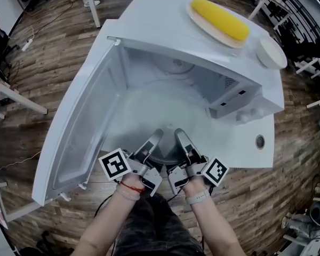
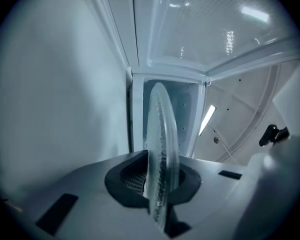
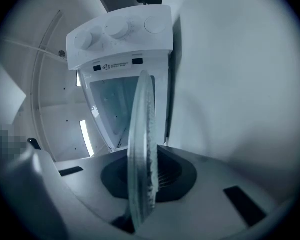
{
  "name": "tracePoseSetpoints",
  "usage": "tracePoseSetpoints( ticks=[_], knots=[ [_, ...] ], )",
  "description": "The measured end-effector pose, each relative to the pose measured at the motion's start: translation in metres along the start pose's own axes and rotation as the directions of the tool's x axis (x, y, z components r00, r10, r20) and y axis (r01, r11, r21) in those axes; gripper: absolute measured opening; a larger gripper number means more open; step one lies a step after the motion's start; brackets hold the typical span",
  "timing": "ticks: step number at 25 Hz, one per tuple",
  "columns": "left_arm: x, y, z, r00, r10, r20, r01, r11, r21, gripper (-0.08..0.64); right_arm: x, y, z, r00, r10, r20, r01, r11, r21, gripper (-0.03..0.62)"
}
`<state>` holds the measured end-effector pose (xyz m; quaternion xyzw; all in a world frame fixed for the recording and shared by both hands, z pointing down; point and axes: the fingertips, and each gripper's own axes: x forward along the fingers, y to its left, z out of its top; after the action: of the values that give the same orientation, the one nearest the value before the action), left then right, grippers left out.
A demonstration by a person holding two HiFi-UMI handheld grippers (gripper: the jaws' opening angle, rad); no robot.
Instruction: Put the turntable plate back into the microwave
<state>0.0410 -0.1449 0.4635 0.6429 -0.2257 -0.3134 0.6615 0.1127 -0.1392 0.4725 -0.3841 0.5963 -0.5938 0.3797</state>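
The clear glass turntable plate [image 1: 165,116] hangs level in front of the open white microwave [image 1: 160,25], its far part reaching into the cavity [image 1: 176,73]. My left gripper [image 1: 153,137] and right gripper [image 1: 180,136] are both shut on its near rim, side by side. The left gripper view has the plate [image 2: 162,134] edge-on, clamped between the left gripper's [image 2: 160,181] dark pads. The same plate [image 3: 142,134] stands edge-on in the right gripper view, pinched by the right gripper [image 3: 147,176], with the microwave's knob panel [image 3: 120,31] beyond.
The microwave door [image 1: 77,137] is swung wide open to the left. On top of the microwave lie a plate with a yellow corn cob [image 1: 220,17] and a white bowl [image 1: 271,52]. The knob panel [image 1: 250,113] is at the right. Wooden floor and table legs surround.
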Motion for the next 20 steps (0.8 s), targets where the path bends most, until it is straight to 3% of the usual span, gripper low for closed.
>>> tracePoseSetpoints(
  ticks=[20],
  knots=[
    [0.044,0.008,0.034,0.999,0.028,-0.022,-0.029,0.999,-0.028,0.031,0.046,-0.005,0.029,0.999,-0.036,0.025,0.036,0.999,0.02,0.041]
  ],
)
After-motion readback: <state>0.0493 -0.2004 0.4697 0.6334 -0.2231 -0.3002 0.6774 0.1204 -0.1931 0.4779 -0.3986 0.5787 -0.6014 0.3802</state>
